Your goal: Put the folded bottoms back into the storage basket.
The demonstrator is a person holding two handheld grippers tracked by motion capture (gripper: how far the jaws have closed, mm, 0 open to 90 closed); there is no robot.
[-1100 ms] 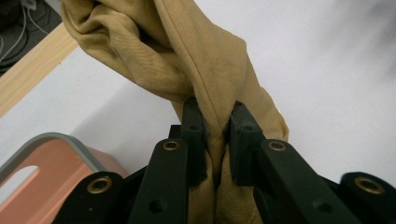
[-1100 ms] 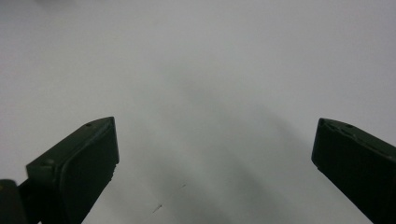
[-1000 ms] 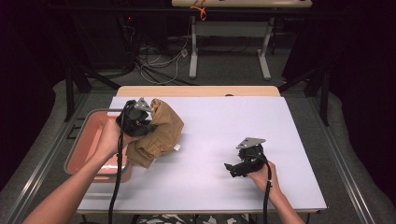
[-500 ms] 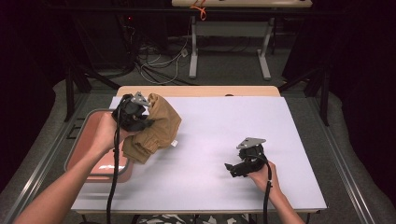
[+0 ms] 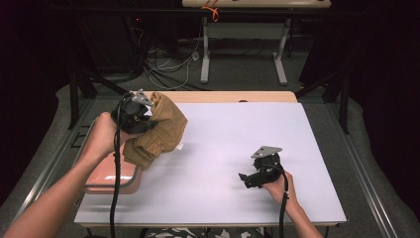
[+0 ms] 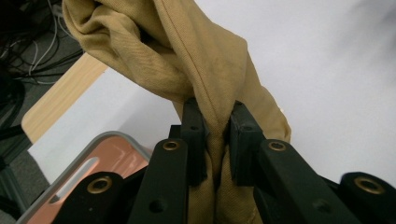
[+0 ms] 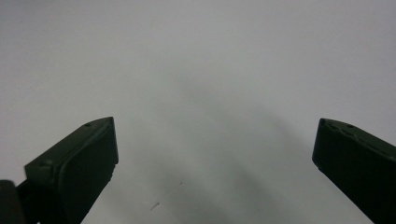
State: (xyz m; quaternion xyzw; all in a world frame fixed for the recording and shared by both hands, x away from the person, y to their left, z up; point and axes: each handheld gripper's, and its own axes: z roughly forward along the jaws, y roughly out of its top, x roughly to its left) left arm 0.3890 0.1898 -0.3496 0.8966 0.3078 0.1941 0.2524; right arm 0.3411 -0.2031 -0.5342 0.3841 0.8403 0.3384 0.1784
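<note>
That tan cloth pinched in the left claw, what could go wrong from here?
The left gripper pinches only a narrow fold of the tan cloth, so it might slip free. The hanging bulk could snag on the pink bin rim. The right gripper rests open on the white table, too far off to help quickly.

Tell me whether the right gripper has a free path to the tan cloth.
Probably yes: the right gripper is open, and only bare white table lies between it and the tan cloth, held up by the left gripper.
</note>
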